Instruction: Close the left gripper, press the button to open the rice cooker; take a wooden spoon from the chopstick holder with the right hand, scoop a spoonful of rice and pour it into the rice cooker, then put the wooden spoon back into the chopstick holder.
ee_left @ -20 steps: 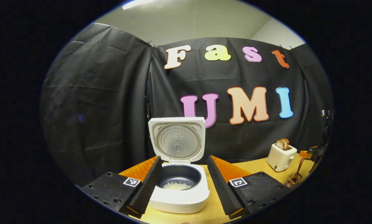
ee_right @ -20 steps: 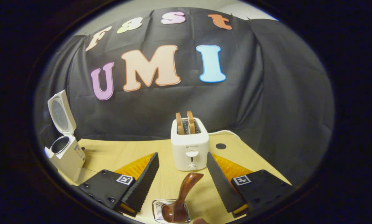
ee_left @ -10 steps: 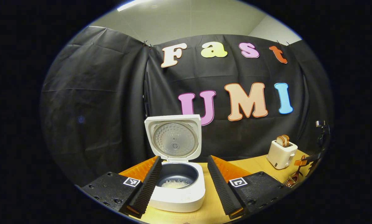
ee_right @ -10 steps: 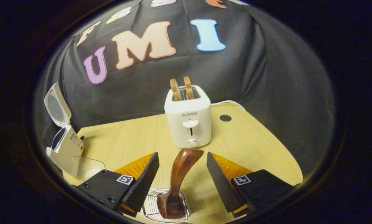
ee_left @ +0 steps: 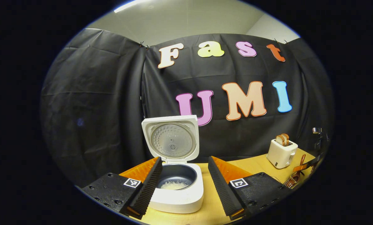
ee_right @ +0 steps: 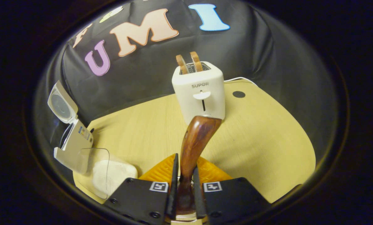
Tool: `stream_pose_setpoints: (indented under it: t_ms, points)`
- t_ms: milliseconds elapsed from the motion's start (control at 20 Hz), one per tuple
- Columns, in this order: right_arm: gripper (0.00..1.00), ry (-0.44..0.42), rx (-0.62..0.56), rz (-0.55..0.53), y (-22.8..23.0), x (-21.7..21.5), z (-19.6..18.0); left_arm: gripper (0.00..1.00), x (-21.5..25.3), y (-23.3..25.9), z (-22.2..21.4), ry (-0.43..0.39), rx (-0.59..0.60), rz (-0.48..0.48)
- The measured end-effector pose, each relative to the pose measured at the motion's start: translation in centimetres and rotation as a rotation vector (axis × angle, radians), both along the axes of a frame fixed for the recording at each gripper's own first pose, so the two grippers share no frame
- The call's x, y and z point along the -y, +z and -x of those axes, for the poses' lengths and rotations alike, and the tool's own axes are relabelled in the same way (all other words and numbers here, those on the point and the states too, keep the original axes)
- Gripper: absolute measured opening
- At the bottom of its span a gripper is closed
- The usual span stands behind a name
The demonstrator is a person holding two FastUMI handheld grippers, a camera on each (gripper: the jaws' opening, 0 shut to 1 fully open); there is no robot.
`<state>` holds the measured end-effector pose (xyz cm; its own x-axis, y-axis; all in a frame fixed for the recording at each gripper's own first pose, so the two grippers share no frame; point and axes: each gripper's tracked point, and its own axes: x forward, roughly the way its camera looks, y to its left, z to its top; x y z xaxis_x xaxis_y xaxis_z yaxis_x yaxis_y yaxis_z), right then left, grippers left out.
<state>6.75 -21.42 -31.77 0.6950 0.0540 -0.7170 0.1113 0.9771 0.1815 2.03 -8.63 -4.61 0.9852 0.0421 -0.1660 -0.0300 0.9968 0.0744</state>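
The white rice cooker (ee_left: 177, 200) stands with its lid (ee_left: 170, 139) raised, and a little rice (ee_left: 174, 186) lies in its dark pot. My left gripper (ee_left: 184, 159) is open in front of it, one finger on either side of the pot, touching nothing. In the right gripper view, the dark wooden spoon (ee_right: 196, 137) stands upright with its handle toward the toaster. My right gripper (ee_right: 185, 165) is shut on the lower handle. The wire chopstick holder (ee_right: 183, 220) peeks out just beneath the fingers. The cooker (ee_right: 74, 143) sits at the far left.
A clear container of rice (ee_right: 111, 175) sits on the wooden table (ee_right: 261, 137) between the cooker and my right gripper. A white toaster (ee_right: 200, 93) with two bread slices stands behind the spoon, also seen at the right as the toaster (ee_left: 281, 153).
My right gripper has come down over the spoon and its fingers have gone from wide open to shut on the handle. The left gripper has drifted slightly and stayed open.
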Motion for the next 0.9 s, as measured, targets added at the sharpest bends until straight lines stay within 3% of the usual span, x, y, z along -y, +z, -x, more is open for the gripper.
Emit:
stream_pose_setpoints:
  t_ms: [100, 350, 450, 500, 850, 900]
  points:
    - [0.17, 0.012, 0.018, 0.003, 1.0, -0.5, 0.4, 0.87, 0.1, 0.2, -0.2, -0.012, 0.000, -0.004]
    - [0.17, 0.058, 0.102, 0.060, 4.9, -1.1, 1.5, 0.89, -0.1, 1.3, -0.6, -0.037, 0.032, 0.000]
    - [0.19, 0.053, 0.132, 0.061, 6.9, -1.2, 1.6, 0.93, -0.1, 1.6, -0.8, -0.054, 0.040, 0.006]
    - [0.19, 0.047, 0.151, 0.064, 8.0, -1.3, 1.6, 0.89, -0.2, 1.7, -0.9, -0.060, 0.043, 0.010]
    - [0.19, 0.047, 0.247, 0.058, 13.7, -4.5, 1.8, 0.89, -1.9, 1.6, -1.1, -0.093, 0.045, 0.059]
    - [0.19, 0.050, 0.255, 0.061, 14.1, -5.2, 1.8, 0.93, -2.2, 1.5, -1.1, -0.096, 0.042, 0.063]
